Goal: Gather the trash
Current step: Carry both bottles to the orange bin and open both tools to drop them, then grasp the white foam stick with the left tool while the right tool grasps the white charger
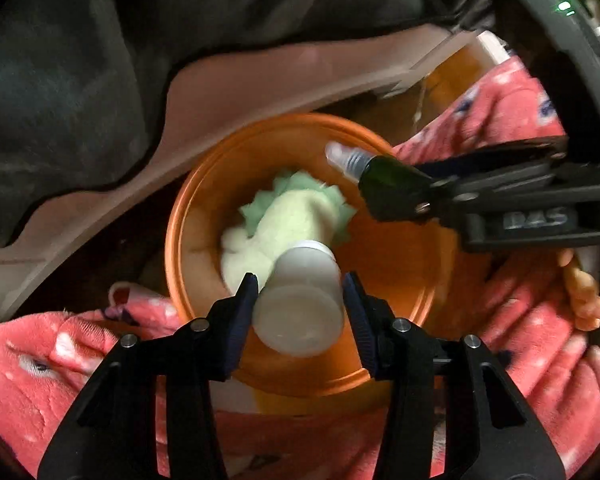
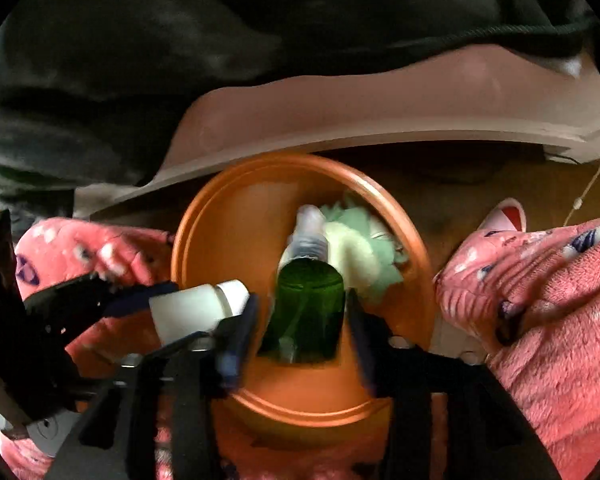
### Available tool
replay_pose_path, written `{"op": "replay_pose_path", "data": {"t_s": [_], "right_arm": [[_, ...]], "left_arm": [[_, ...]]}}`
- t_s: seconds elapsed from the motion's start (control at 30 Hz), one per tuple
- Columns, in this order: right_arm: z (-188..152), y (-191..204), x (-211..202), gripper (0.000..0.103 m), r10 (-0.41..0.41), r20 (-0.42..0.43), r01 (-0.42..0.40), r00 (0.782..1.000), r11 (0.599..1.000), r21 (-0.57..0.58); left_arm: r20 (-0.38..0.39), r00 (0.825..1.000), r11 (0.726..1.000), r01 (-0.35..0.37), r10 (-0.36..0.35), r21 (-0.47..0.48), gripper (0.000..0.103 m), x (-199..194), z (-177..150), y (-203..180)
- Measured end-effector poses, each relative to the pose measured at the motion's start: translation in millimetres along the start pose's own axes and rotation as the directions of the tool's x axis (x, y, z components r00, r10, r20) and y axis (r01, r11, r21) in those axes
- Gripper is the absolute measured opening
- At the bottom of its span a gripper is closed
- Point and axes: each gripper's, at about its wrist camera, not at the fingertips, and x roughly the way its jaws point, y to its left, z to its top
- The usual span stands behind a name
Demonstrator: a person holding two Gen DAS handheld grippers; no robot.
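An orange round bin [image 1: 188, 208] [image 2: 196, 216] stands below both grippers. A pale yellow and green soft thing [image 1: 284, 216] [image 2: 360, 248] lies inside it. My left gripper [image 1: 300, 292] [image 2: 188, 312] is shut on a white plastic bottle [image 1: 300, 304] [image 2: 192, 312], held over the bin's near rim. My right gripper [image 2: 300, 320] [image 1: 404, 196] stands open over the bin. A dark green spray bottle [image 2: 308, 312] [image 1: 388, 184] with a clear cap is between its fingers, and a gap shows on the left side. Both views are motion-blurred.
Pink patterned fleece [image 1: 60, 360] [image 2: 540, 300] flanks the bin on both sides. A beige furniture edge [image 1: 300, 76] [image 2: 380, 112] runs behind it, with dark cloth [image 1: 100, 60] lying on top. A person's fingers [image 1: 584, 296] show at the right.
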Motion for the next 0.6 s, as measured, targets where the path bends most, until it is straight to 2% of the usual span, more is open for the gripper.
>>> {"op": "replay_pose_path", "data": {"t_s": [0.03,0.07,0.13,0.2,0.3,0.37,0.43,0.47,0.5,0.53,0.57,0.6], "right_arm": [[0.8,-2.1,-4.3,0.072,-0.004,0.025,0.003,1.0,1.0,0.016],[-3.5,-4.0,-4.6,0.072,0.007,0.042,-0.008,0.999,1.0,0.024],[-2.6,-7.8,-10.0,0.072,0.024,0.06,-0.027,0.998,0.999,0.043],[-4.6,-12.4,-13.3,0.072,0.03,0.08,-0.034,0.996,0.998,0.055],[-8.6,-12.6,-33.7,0.072,0.026,0.168,-0.037,0.985,0.998,0.059],[-13.7,-10.6,-64.8,0.072,0.022,0.276,-0.034,0.961,0.999,0.041],[-21.3,-3.3,-108.3,0.072,0.049,0.407,-0.048,0.912,0.999,-0.015],[-26.0,0.6,-128.3,0.073,0.066,0.466,-0.053,0.882,0.998,-0.042],[-29.6,4.9,-145.4,0.079,0.078,0.513,-0.05,0.855,0.996,-0.067],[-34.2,10.5,-166.1,0.082,0.086,0.57,-0.038,0.817,0.995,-0.097],[-37.0,15.3,-180.2,0.082,0.089,0.611,-0.024,0.787,0.993,-0.115],[-40.5,21.1,-198.1,0.083,0.093,0.659,-0.001,0.746,0.99,-0.139]], "left_arm": [[0.007,1.0,1.0,-0.011,0.011,-0.018,0.045,-2.4,0.1,3.1],[0.016,0.999,0.999,-0.027,0.028,-0.037,0.046,-5.8,-0.2,6.5],[0.028,0.999,0.997,-0.027,0.029,-0.067,0.061,-8.9,-0.9,11.3],[0.046,0.998,0.996,-0.047,0.05,-0.081,0.061,-9.4,-7.5,7.9],[0.105,0.988,0.992,-0.102,0.11,-0.081,0.064,-24.0,-9.8,2.4],[0.185,0.971,0.988,-0.137,0.149,-0.078,0.065,-44.9,-14.7,-3.6],[0.329,0.934,0.99,-0.124,0.138,-0.064,0.065,-80.4,-25.4,-11.5],[0.391,0.91,0.99,-0.125,0.14,-0.065,0.066,-98.2,-30.5,-14.5],[0.47,0.871,0.99,-0.126,0.143,-0.067,0.069,-122.7,-36.2,-17.1],[0.531,0.834,0.989,-0.128,0.149,-0.077,0.074,-141.6,-39.7,-16.4],[0.608,0.777,0.987,-0.13,0.163,-0.099,0.077,-168.9,-42.0,-15.1],[0.654,0.736,0.984,-0.131,0.177,-0.119,0.084,-185.9,-42.1,-11.6]]}}
